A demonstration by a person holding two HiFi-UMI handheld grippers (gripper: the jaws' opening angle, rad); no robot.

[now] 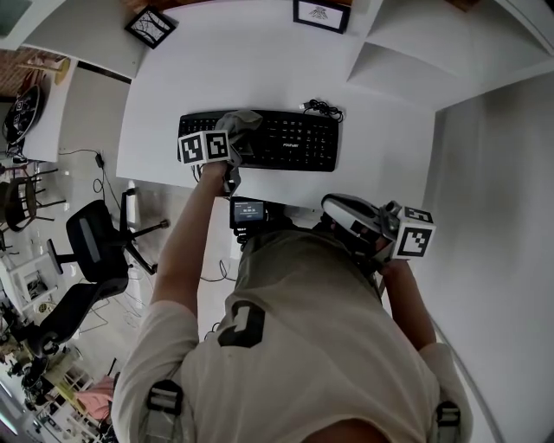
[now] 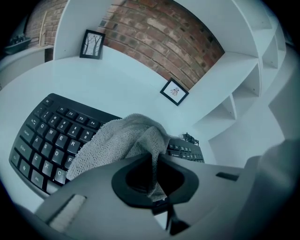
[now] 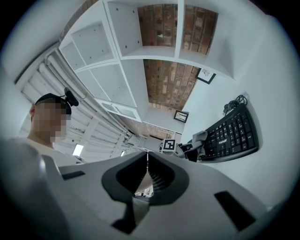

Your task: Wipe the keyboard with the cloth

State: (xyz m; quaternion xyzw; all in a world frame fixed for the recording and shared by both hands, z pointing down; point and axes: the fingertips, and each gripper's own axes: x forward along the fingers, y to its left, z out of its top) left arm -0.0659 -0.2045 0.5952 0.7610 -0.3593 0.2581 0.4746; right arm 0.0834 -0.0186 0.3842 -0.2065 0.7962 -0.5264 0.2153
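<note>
A black keyboard lies on the white desk. A grey knitted cloth rests on its left-middle keys, pinched in my left gripper. In the left gripper view the cloth drapes over the keyboard and runs down between the closed jaws. My right gripper hangs off the desk's near edge by the person's body, jaws together with nothing in them. From the right gripper view the keyboard and the left gripper are far off.
Two framed pictures stand at the back of the desk. A cable bundle lies behind the keyboard. White shelves rise at the right. An office chair stands on the floor at left.
</note>
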